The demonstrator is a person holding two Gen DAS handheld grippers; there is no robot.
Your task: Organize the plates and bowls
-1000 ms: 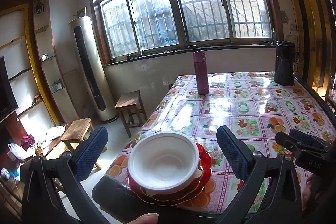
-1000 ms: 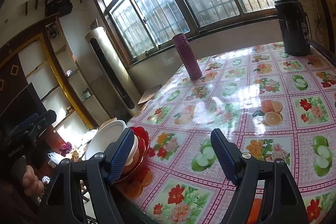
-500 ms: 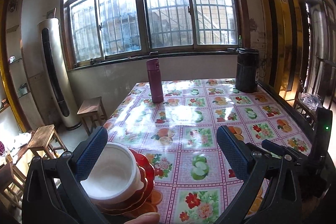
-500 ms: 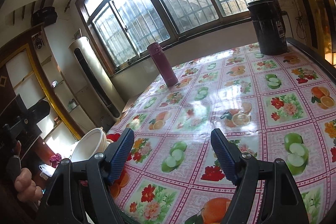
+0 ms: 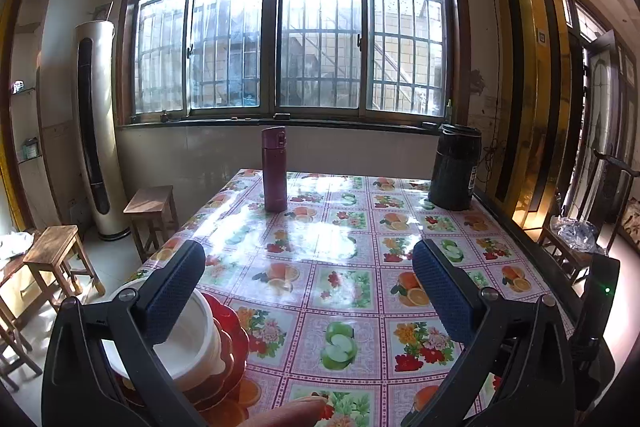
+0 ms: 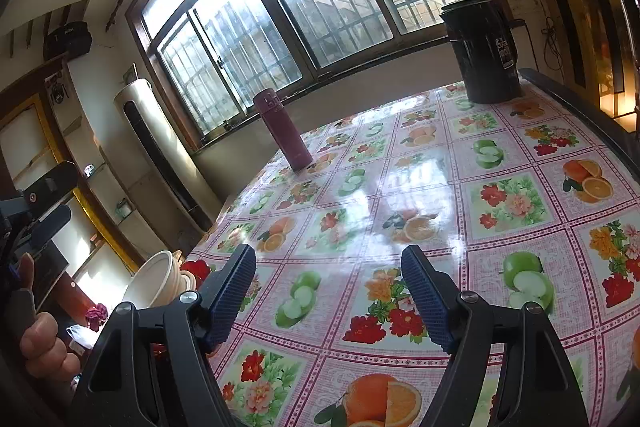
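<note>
My left jaws: the left gripper (image 5: 308,291) stands wide apart with nothing between its blue pads, only bare worktop.
My right jaws: the right gripper (image 6: 328,291) is likewise spread and empty, hovering over the flowered cloth.
Bowls: a stack of white bowls (image 5: 188,343) sits at the near left corner of the worktop, partly behind my left finger.
Plates: the red plates (image 5: 230,351) lie under the bowls, their scalloped rim showing to the right.
Worktop: a fruit-and-flower oilcloth (image 5: 340,259) covers it.
Farther off: a maroon flask (image 5: 274,169) stands upright near the far edge; a black canister (image 5: 456,167) stands at the far right corner, well apart from it.
</note>
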